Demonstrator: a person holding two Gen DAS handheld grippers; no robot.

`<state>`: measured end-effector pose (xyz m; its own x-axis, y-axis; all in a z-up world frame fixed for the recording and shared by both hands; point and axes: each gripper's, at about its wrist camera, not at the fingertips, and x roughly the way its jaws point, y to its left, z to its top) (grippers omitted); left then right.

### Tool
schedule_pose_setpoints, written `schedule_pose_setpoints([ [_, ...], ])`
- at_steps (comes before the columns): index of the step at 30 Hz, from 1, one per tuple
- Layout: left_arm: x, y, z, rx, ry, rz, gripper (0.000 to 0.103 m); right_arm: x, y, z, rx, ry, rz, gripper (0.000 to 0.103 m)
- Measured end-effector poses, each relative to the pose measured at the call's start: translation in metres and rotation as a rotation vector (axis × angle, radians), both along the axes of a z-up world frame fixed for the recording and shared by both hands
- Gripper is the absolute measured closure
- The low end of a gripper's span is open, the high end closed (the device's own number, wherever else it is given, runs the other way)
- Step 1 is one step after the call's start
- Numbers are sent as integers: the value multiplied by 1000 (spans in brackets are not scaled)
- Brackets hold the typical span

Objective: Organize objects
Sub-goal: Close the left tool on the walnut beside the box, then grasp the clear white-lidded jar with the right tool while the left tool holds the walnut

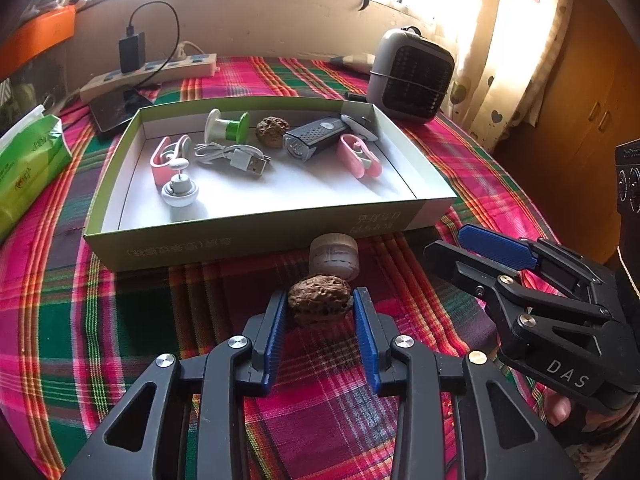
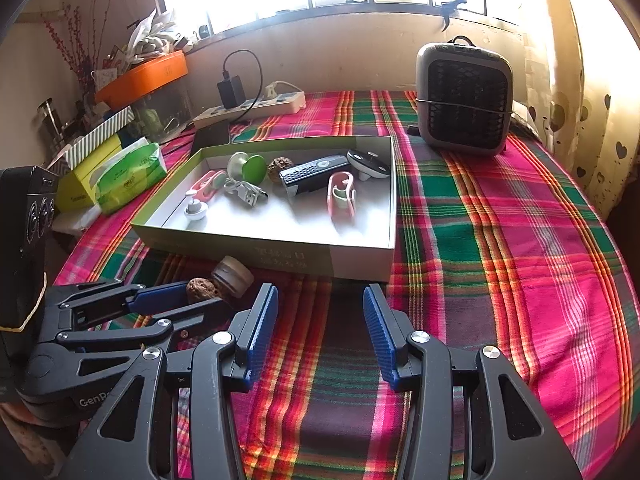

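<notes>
Left tool (image 1: 320, 308) grips walnut (image 1: 320, 298); jar (image 1: 334, 255) just behind.

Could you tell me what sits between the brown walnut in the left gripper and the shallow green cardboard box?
A small round jar with a tan lid stands on the plaid cloth between the walnut and the box wall, clearest in the left wrist view.

Phone (image 1: 116, 110) half behind box (image 1: 248, 236)
</notes>
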<state>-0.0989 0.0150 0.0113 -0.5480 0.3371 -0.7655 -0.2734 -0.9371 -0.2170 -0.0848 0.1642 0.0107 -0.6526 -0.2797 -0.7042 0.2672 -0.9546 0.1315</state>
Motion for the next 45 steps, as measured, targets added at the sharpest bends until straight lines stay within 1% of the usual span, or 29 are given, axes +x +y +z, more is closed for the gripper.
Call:
schedule_pose_setpoints([
  [4,2,-10,0,10,4,17,72,-1,-4,-1,0,-6,3,57],
  [10,5,-28,-1,5,11,55,72,-2,-17,-1,7,-19,22,57],
  [16,6,-45,-1,7,14,101,72,-7,-34,-4,-26,-51,49,57],
  [20,5,-54,-1,13,14,122,72,-9,-45,-5,-25,-54,65,57],
  [26,4,-60,-2,21,14,128,72,-15,-53,-7,-19,-64,56,57],
  [29,4,-63,-2,28,12,131,72,-19,-54,-10,-31,-77,45,57],
  [32,3,-63,-2,28,12,130,72,-23,-58,-14,-4,-81,22,57],
  [35,3,-63,-2,31,12,131,72,-24,-59,-16,-17,-92,26,57],
  [45,3,-64,-1,26,13,131,72,-24,-59,-17,1,-87,7,57],
])
